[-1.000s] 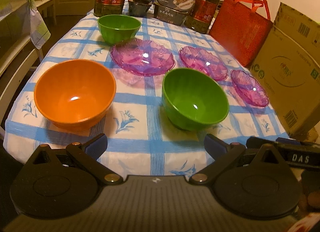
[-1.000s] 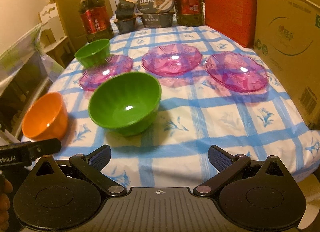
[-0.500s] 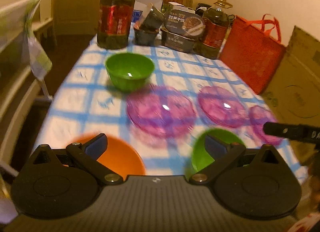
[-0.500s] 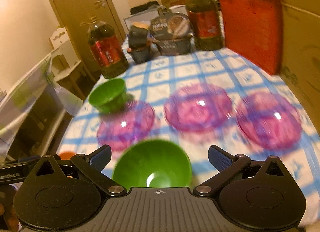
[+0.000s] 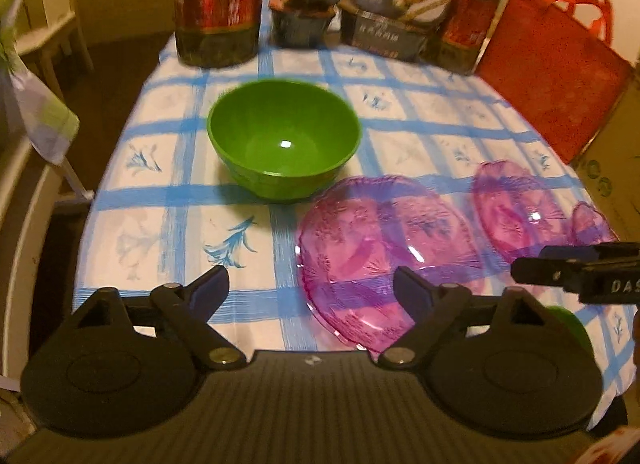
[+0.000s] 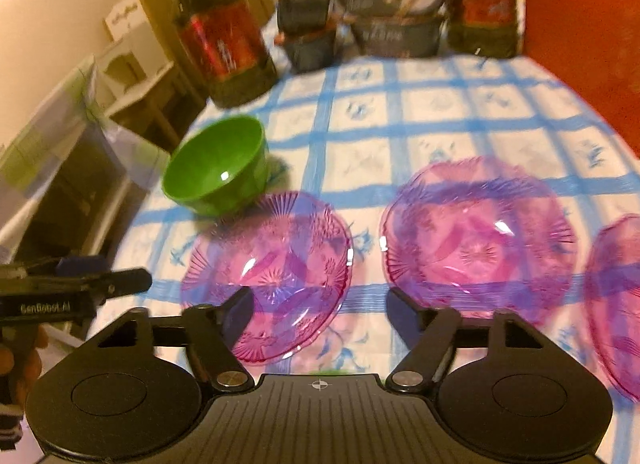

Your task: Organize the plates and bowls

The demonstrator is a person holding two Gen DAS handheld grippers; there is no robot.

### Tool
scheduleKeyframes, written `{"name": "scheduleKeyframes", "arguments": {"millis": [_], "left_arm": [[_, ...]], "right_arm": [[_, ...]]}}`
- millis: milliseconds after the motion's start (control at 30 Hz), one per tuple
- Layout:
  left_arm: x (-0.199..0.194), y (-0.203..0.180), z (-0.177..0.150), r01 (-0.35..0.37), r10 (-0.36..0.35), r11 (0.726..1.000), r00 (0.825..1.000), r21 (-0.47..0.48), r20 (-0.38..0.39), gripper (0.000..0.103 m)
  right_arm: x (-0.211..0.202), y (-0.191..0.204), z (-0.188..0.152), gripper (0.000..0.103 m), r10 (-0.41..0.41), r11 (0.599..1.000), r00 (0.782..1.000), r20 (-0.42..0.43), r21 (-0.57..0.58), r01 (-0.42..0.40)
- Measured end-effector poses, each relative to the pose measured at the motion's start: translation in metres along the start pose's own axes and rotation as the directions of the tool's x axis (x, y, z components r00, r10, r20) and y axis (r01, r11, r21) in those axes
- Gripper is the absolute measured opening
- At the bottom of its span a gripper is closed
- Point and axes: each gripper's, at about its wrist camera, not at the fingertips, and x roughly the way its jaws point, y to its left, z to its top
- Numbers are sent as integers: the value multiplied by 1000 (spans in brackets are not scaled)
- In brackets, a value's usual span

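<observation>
A small green bowl (image 5: 284, 144) stands on the blue-checked tablecloth (image 5: 160, 192) ahead of my left gripper (image 5: 312, 284), which is open and empty above the cloth. A pink glass plate (image 5: 380, 248) lies just right of it, with two more pink plates (image 5: 516, 208) beyond. A sliver of a second green bowl (image 5: 568, 324) shows at the right. My right gripper (image 6: 320, 304) is open and empty over the nearest pink plate (image 6: 272, 264). The middle plate (image 6: 476, 236), a third plate (image 6: 616, 304) and the small green bowl (image 6: 218, 168) show there too.
Two large oil bottles (image 5: 218, 4), dark food tubs (image 5: 380, 12) and a red bag (image 5: 556, 64) line the table's far edge. A cardboard box (image 5: 616, 168) stands at the right. A chair with a cloth (image 5: 36, 112) is at the left edge.
Both grippers have moved forward over the table. The orange bowl and the large green bowl have dropped out of view below them. Both stay open.
</observation>
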Motion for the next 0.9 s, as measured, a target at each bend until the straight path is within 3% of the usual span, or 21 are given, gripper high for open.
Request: {"name": "scheduleKeyframes", "arguments": {"millis": [233, 267, 433, 633, 733, 900], "left_arm": [[42, 5, 15, 22, -18, 998, 998, 50, -63, 63], [48, 5, 17, 24, -20, 998, 997, 59, -74, 61], [71, 9, 21, 23, -15, 997, 993, 68, -118, 35], [77, 13, 21, 34, -24, 997, 990, 67, -142, 18], [78, 11, 20, 46, -34, 997, 987, 68, -155, 11], [66, 2, 19, 23, -10, 994, 992, 102, -129, 11]], "right_arm": [[42, -9, 16, 46, 13, 1000, 995, -102, 29, -10], [46, -10, 17, 44, 9, 1000, 994, -109, 28, -6], [61, -14, 21, 38, 1, 1000, 990, -140, 30, 3], [70, -15, 20, 22, -12, 1000, 988, -156, 14, 14], [71, -16, 19, 11, -17, 1000, 988, -153, 21, 20], [63, -15, 18, 10, -13, 1000, 990, -141, 24, 17]]}}
